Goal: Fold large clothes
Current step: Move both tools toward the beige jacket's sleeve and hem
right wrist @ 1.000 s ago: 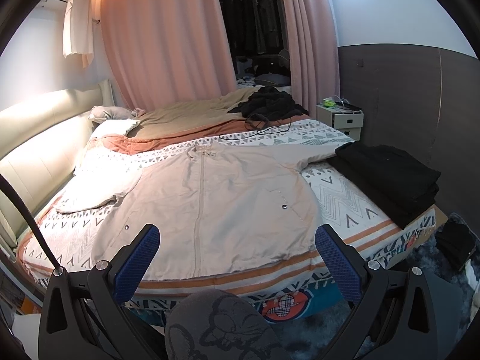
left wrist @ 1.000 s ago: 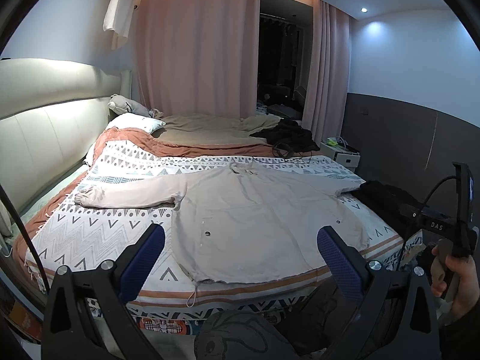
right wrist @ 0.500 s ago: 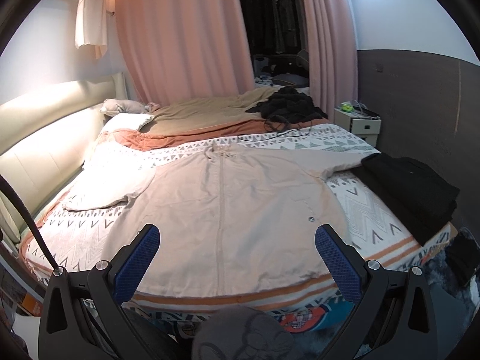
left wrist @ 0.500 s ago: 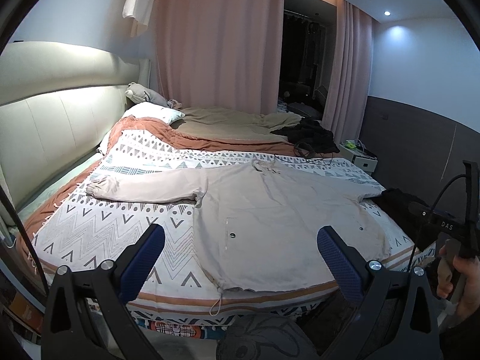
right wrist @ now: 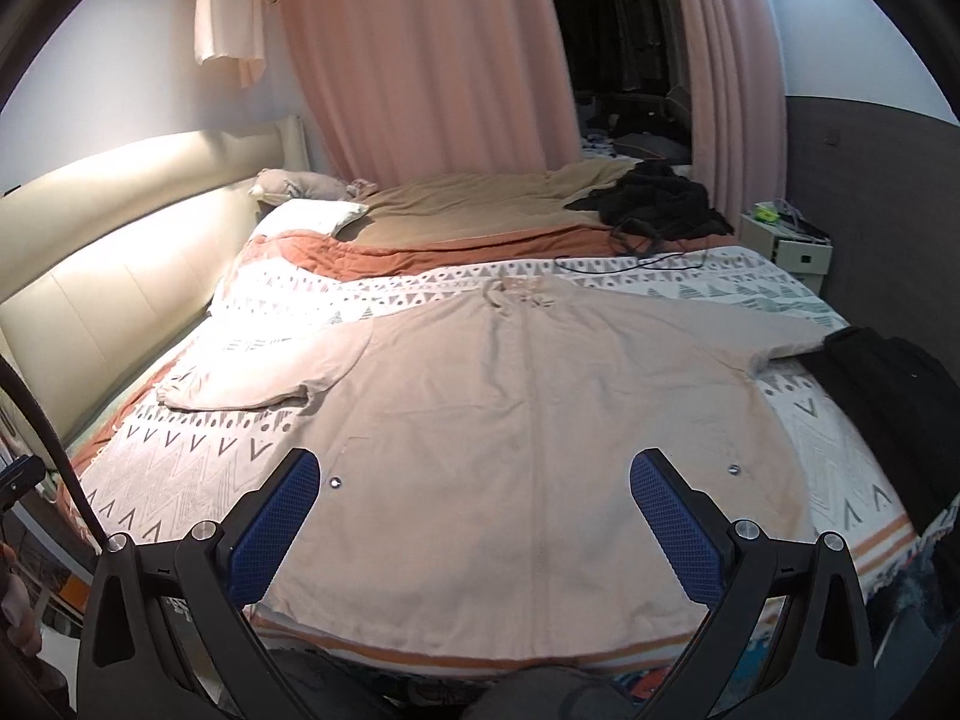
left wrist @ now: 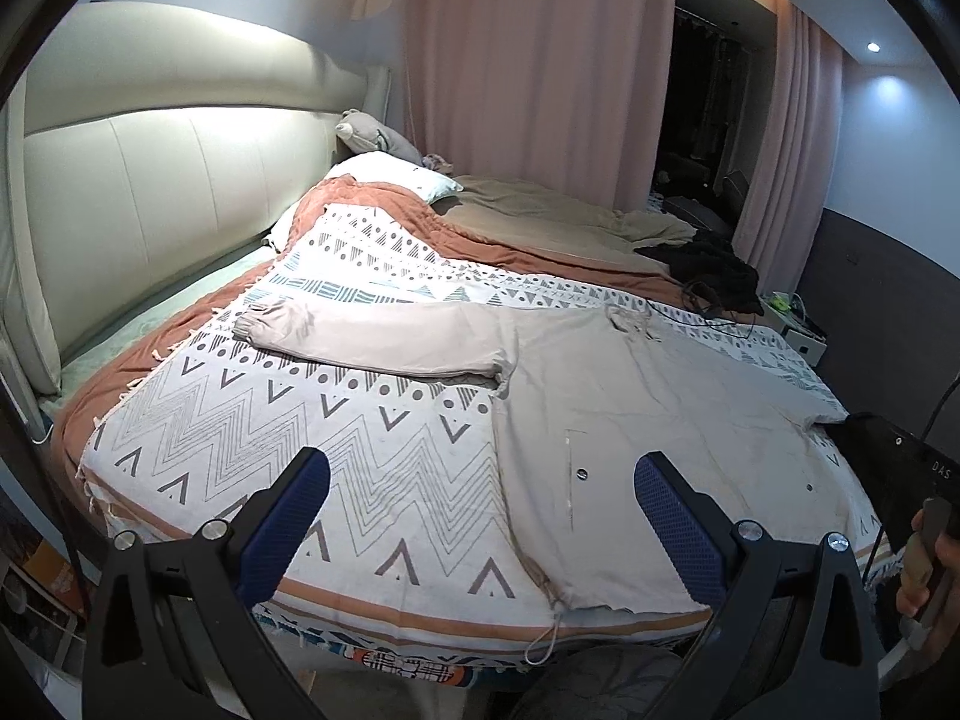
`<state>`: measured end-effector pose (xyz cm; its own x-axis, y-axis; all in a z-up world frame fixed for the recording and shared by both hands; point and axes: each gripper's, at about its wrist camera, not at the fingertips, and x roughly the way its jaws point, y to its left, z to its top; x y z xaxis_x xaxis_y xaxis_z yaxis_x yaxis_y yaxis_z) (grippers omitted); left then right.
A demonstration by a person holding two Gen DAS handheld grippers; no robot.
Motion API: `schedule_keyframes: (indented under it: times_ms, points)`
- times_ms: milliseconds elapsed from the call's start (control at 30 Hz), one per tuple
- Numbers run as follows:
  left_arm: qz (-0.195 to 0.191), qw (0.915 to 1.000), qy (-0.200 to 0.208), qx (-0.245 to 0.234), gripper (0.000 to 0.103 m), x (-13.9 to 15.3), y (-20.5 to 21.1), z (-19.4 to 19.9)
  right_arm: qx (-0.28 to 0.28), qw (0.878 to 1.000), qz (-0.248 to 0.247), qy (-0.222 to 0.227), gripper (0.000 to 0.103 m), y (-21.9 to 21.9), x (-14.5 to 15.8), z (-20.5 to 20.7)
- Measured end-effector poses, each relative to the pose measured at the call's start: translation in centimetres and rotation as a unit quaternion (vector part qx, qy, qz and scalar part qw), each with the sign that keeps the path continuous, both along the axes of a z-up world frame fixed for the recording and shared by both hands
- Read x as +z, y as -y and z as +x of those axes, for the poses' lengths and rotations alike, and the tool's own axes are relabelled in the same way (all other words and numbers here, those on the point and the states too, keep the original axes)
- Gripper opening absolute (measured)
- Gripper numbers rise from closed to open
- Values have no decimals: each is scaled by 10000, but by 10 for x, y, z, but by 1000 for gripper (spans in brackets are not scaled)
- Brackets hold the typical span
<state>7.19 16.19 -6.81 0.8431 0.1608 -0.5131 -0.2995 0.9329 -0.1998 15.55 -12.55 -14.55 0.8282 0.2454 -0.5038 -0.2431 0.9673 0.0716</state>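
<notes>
- Nearest me, the left gripper point(left wrist: 480, 516) and the right gripper point(right wrist: 474, 510) hover with fingers spread wide, holding nothing.
- Beyond them, a beige jacket point(right wrist: 528, 420) lies flat on the patterned bedspread point(left wrist: 288, 420), sleeves outstretched.
- Farther back, pink curtains point(right wrist: 432, 60) hang.

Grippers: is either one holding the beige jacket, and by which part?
Nothing is held. Left gripper and right gripper are open above the beige jacket.
</notes>
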Motion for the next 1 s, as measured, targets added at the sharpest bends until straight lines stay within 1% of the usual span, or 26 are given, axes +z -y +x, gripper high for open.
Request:
schedule_keyframes:
  times_ms: [167, 367, 533, 600, 667, 800, 1000]
  points:
    - [-193, 9995, -52, 244, 103, -12, -32, 25, 315, 9993, -2, -193, 103, -12, -8, 40]
    - [-400, 9979, -144, 488, 103, -27, -65, 62, 653, 9967, 136, -456, 103, -23, -16, 102]
    - [-518, 9955, -262, 753, 103, -42, -95, 95, 771, 9948, 220, -630, 103, -32, -23, 154]
    - [-614, 9941, -288, 845, 103, -48, -106, 105, 802, 9940, 274, -688, 103, -39, -28, 167]
    - [-711, 9924, -333, 947, 100, -55, -118, 116, 863, 9922, 381, -813, 103, -43, -35, 188]
    - [-927, 9885, -462, 1105, 99, -71, -143, 137, 974, 9891, 476, -1000, 103, -51, -47, 215]
    - [-1285, 9806, -655, 1328, 87, -97, -185, 174, 1094, 9834, 557, -1338, 103, -62, -63, 266]
